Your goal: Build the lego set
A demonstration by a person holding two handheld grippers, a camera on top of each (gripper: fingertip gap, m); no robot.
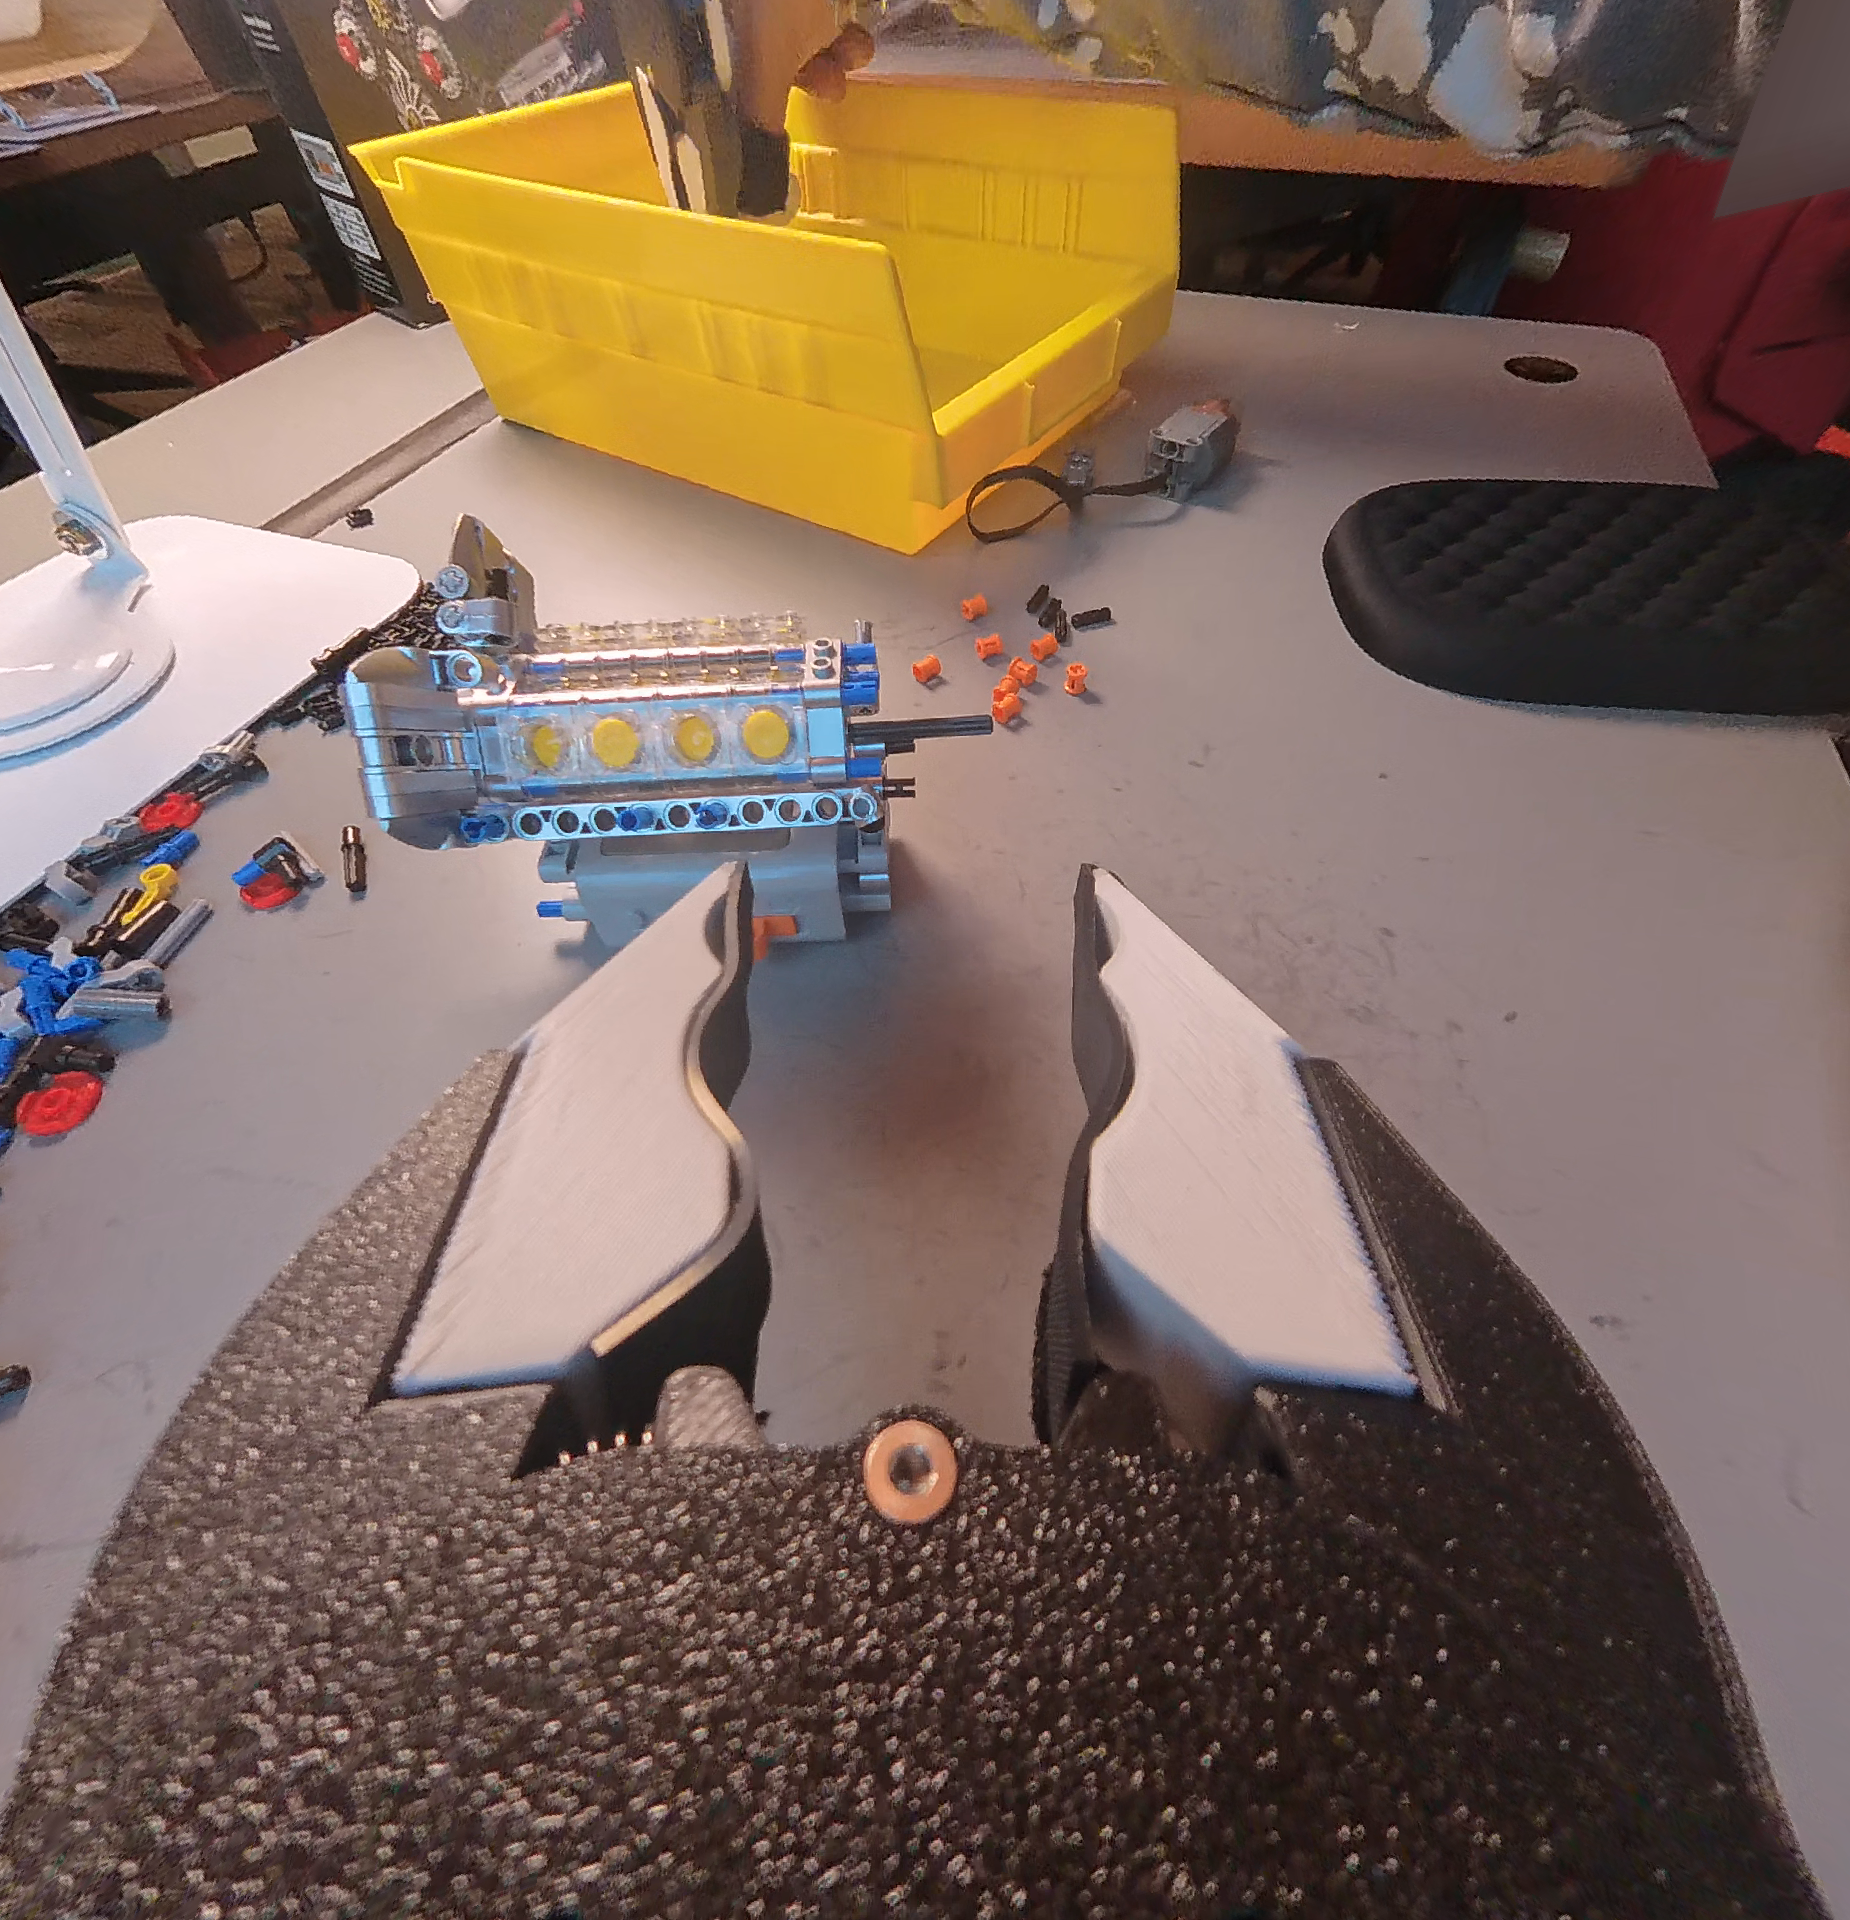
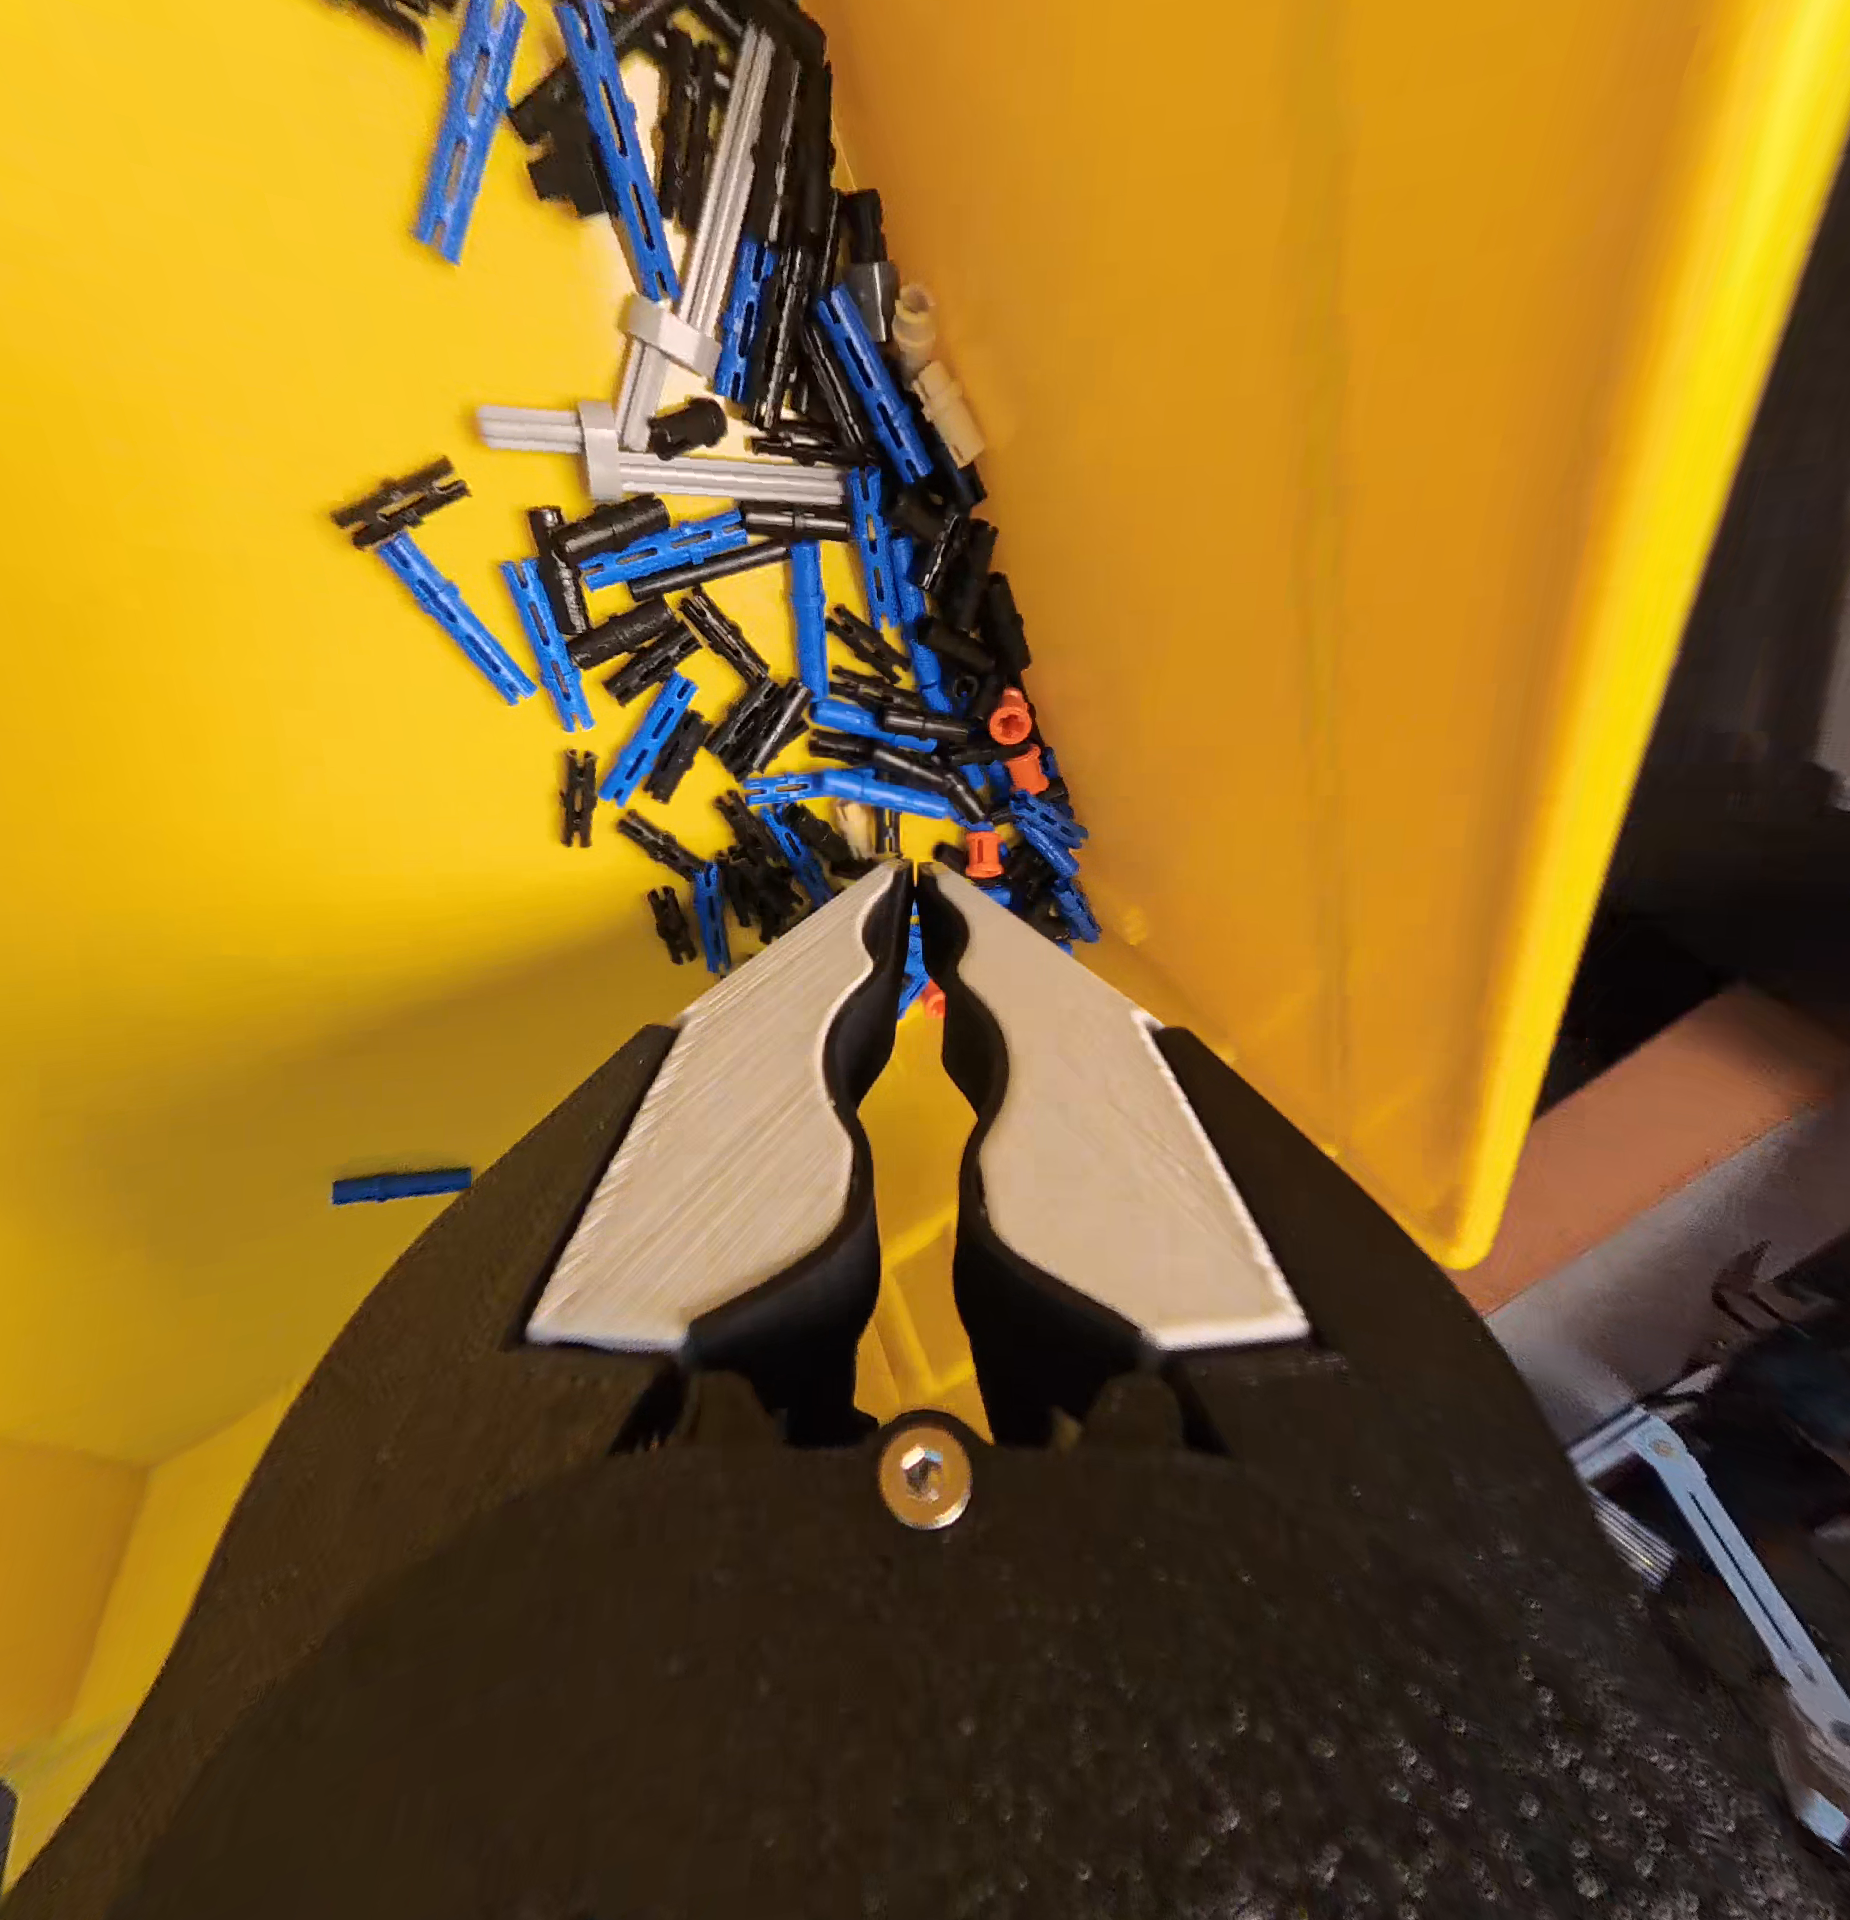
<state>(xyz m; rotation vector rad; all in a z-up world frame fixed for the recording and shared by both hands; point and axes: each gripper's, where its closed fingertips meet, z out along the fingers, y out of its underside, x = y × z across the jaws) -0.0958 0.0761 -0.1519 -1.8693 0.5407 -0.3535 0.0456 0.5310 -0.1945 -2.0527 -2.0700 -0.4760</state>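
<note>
Left wrist view
Left gripper (image 1: 910, 883): jaws spread wide with nothing between them, held low over the grey table (image 1: 1368, 935).
Nearest thing: a toy-brick engine model (image 1: 630, 743), grey with blue pins and four yellow round studs along its side; the left fingertip overlaps its grey base, contact cannot be told.
Right of the model: a scatter of orange bushes (image 1: 1009, 670) and a few black pins on the table.
Left edge: a loose heap of blue, black, grey and red parts (image 1: 69, 997), beside a white lamp base (image 1: 100, 623).
Behind: a yellow bin (image 1: 755, 364) standing on the table, with the right gripper (image 1: 723, 125) reaching down into it.
By the bin's corner: a small grey motor with a black cable (image 1: 1139, 462).
Far right: a black padded rest (image 1: 1596, 597).

Right wrist view
Right gripper (image 2: 913, 873): inside the yellow bin (image 2: 1368, 520), fingertips drawn almost together; whether they pinch a piece cannot be told.
At the tips: a pile of blue, black and grey pins and axles (image 2: 796, 582) banked along the bin wall, with orange bushes (image 2: 1009, 722) among them.
Apart: one blue pin (image 2: 401, 1184) alone on the bin floor, left of the fingers.
</note>
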